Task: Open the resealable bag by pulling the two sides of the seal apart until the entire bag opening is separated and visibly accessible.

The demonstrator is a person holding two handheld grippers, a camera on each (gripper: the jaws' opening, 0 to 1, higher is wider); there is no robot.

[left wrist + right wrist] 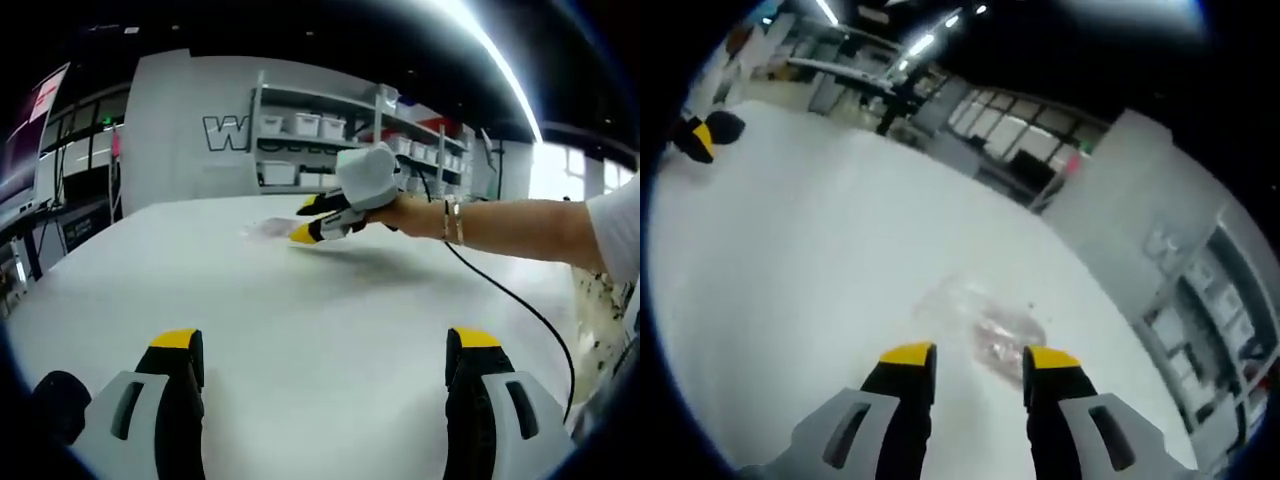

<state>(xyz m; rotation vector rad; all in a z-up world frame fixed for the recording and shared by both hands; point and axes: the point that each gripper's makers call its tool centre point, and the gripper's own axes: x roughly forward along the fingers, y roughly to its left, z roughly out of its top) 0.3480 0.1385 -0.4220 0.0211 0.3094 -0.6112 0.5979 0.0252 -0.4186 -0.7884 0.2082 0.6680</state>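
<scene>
The left gripper [325, 345] had two grey jaws with black inner sides and bright yellow tips. The right gripper [980, 360] looked the same: grey, black and yellow-tipped. In the left gripper view its top was a rounded white-grey shell, and a thin black cable [520, 305] hung from it. The person's hand [405, 215] wore thin bracelets [452, 220] at the wrist and a short white sleeve [618, 235].

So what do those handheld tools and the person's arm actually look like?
The left gripper and the right gripper each have two black jaws with yellow tips on pale grey bodies. From the left gripper view, the right gripper has a white housing and a black cable trailing off. The person wears thin bracelets and a white short sleeve.
</scene>
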